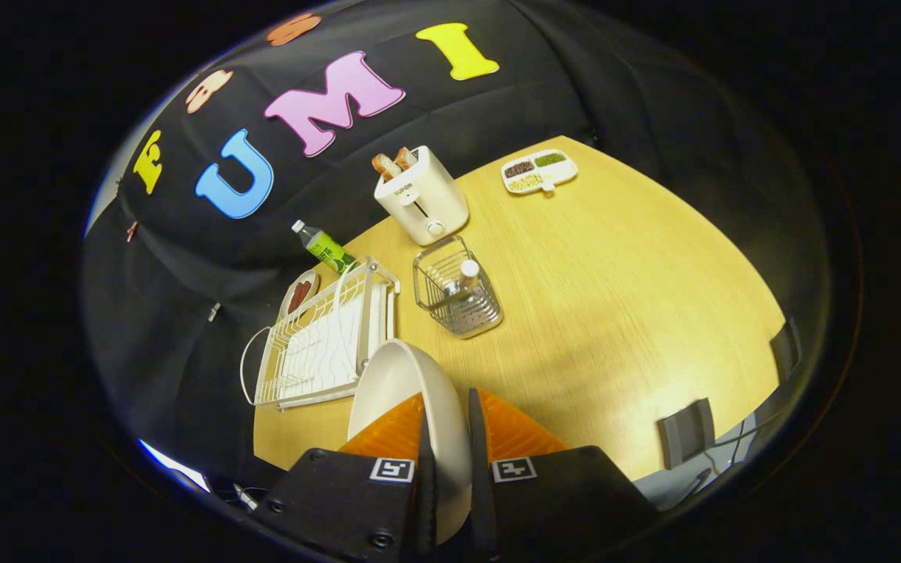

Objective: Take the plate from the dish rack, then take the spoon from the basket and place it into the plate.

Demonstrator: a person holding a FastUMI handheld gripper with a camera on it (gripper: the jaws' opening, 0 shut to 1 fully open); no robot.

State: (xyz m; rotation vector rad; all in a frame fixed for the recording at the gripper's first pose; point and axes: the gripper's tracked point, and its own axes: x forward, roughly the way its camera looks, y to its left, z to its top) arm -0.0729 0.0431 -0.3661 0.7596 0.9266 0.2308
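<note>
— Item one, surface?
— Counter (615, 297): pale wood grain, rounded far edge, warmly lit, with a soft shadow across its near part.
— Item two, backdrop?
— Booth wall (184, 258): black cloth, hanging in folds behind the counter.
— Item three?
— Two dark chair backs (687, 430) beside the counter's near edge.

Smooth, matt-glazed white round plate (400, 383) gripped between the fingers (407, 434), their ribbed pads pressing its rim. Pale wood-grain surface (615, 297) shows a soft satin sheen. White coated-wire dish rack (325, 340) looks glossy; the shiny metal wire basket (457, 291) glints. Cream plastic toaster (421, 197), smooth, faintly glossy.
</note>
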